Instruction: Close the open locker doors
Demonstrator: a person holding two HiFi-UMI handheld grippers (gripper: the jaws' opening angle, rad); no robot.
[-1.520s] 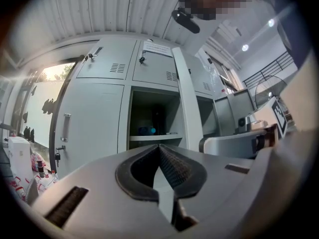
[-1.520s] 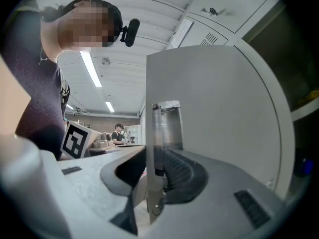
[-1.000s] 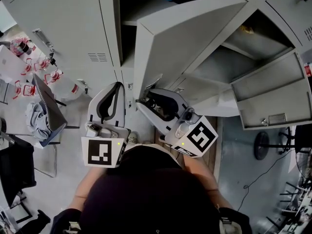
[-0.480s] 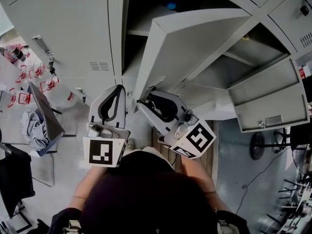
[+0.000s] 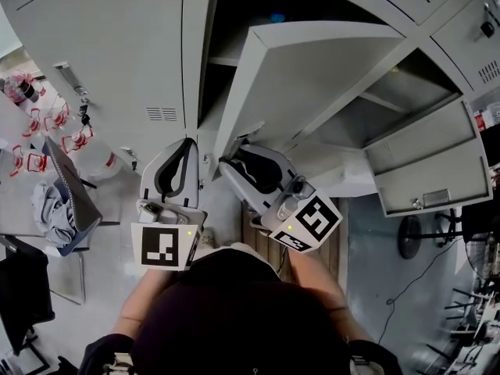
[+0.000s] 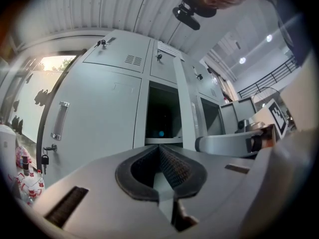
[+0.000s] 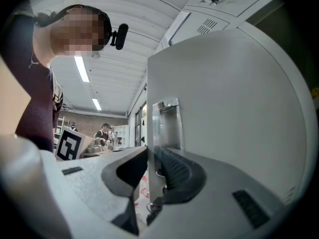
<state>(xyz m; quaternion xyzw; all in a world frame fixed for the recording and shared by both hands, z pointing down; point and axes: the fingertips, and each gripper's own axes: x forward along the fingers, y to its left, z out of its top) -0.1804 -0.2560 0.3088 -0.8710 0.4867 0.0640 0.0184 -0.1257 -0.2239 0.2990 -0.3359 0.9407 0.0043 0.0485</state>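
Clamping the free edge of the open locker door (its recessed handle sits just above the pads), the right gripper has jaws that have just been closing on that edge. The door stands swung well out from its dark compartment. Just beside it, the left gripper points at the lockers, jaws together and empty.

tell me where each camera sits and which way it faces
Head view: on the head, looking steeply down at lockers; shows forearms, left hand-held gripper, right hand-held gripper.
Left gripper view: on the left one, facing an open locker; shows its shut jaws.
Right gripper view: on the right one, facing the door; its jaws, just closing, hold its edge.
Shared: head and right views show that door.
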